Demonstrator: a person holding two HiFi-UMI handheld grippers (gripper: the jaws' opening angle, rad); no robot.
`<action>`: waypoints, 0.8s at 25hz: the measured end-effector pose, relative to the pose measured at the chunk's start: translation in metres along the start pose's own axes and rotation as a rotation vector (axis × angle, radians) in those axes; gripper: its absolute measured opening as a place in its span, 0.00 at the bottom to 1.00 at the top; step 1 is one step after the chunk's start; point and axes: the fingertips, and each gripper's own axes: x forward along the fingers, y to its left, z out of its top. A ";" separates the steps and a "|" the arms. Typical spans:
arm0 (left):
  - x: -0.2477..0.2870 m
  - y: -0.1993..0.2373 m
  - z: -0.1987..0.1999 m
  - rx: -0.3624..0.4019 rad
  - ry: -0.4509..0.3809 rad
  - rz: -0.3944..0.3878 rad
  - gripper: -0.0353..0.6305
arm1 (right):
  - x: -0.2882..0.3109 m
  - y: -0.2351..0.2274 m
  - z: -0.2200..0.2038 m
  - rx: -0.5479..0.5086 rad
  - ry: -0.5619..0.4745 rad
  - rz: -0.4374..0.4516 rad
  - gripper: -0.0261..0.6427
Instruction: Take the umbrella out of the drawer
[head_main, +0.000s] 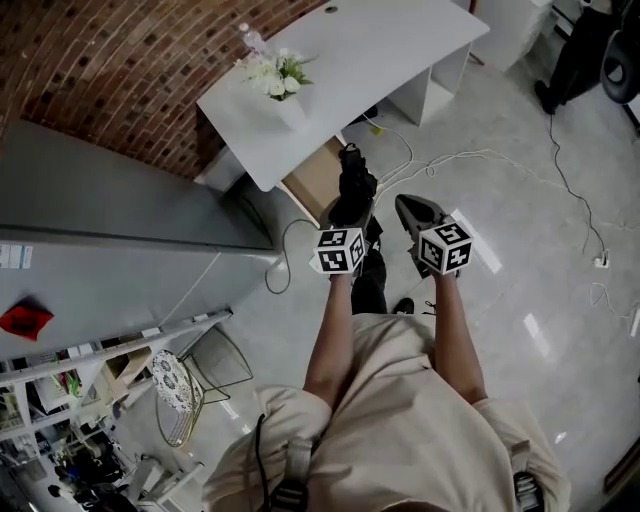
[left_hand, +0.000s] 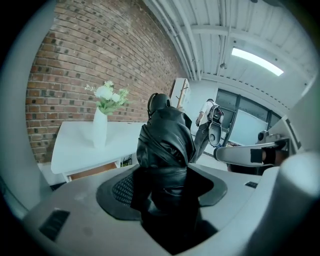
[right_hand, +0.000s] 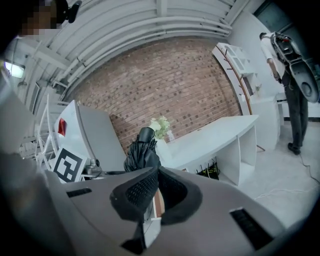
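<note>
Where the head view looks down past the person's two forearms, we see the left gripper (head_main: 354, 212) clamped on the folded black umbrella (head_main: 352, 182). The umbrella stands up out of the jaws and hangs in the air above the pale floor (head_main: 500, 300), clear of the brown drawer (head_main: 312, 178) that juts from under the white desk (head_main: 350, 55). In the left gripper view, we find the umbrella's creased black fabric filling the space between the two pads. The right gripper (head_main: 410, 212) sits just beside the left one, at about the same height. In the right gripper view, we read its jaws as drawn together, the pads meeting at their tips with nothing held between them. A white vase of flowers (head_main: 280, 85) stands on the desk near the brick wall (head_main: 120, 70), and a grey cabinet (head_main: 100, 200) occupies the left of the head view.
</note>
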 end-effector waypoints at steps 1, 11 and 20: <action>-0.006 -0.005 0.002 0.006 -0.010 -0.002 0.45 | -0.005 0.001 0.000 -0.004 -0.004 0.000 0.14; -0.057 -0.034 0.009 0.063 -0.074 -0.024 0.45 | -0.050 0.026 0.001 -0.026 -0.054 0.023 0.14; -0.078 -0.052 -0.011 0.001 -0.091 -0.056 0.45 | -0.084 0.038 -0.015 -0.081 0.001 0.019 0.14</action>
